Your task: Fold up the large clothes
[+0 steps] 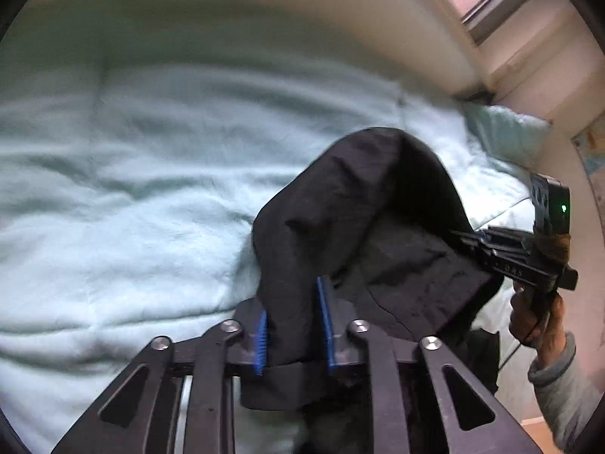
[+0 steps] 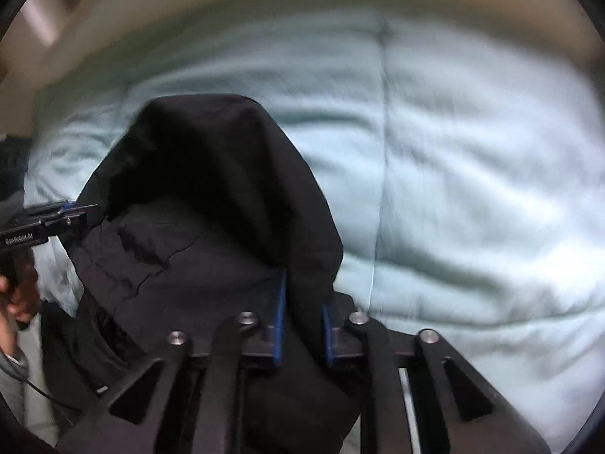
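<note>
While both grippers pinch it, the black, thin-fabric garment hangs bunched above the pale green quilted bedspread, toward its near edge: left gripper and right gripper each clamp cloth. No neat fold shows yet, though blur obscures detail; spreading and folding seemingly remain.

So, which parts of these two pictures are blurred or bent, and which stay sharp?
Left wrist view: the pale green bedding is smeared by motion blur, the black garment and left gripper are sharper, and the fisheye curves the wall edge. Right wrist view: bedding is streaked too, and the garment's dark folds lose detail.
</note>
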The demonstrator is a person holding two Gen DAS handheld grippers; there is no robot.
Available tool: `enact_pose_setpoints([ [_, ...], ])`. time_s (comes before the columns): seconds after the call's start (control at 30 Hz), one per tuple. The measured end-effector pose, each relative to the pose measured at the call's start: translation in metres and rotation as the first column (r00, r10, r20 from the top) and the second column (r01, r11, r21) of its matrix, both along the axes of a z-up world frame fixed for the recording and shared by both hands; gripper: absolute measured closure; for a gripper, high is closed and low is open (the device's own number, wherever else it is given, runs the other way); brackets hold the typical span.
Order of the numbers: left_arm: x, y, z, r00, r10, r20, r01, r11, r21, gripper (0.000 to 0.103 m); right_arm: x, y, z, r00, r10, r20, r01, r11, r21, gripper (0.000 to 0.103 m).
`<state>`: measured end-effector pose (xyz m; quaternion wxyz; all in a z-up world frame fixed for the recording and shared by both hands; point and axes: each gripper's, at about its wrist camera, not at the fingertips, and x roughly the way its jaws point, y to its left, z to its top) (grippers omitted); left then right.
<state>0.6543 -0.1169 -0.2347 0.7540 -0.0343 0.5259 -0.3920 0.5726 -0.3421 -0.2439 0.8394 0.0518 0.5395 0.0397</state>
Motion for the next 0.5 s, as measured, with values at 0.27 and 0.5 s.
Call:
enact_pose_setpoints([
  [0.27,0.01,0.004,-0.033,0.995,0.016,-0.094,-0.007,0.996,0.094,0.078,0.013,0.007,-0.044,0.992,0.002,-0.126,-0.006,1.0,-0.025,0.079],
  [0.5,0.029,-0.014,-0.008,0.997,0.015,-0.079,-0.012,0.999,0.039,0.073,0.028,-0.019,-0.027,0.991,-0.012,-0.133,0.01,1.0,-0.014,0.047],
])
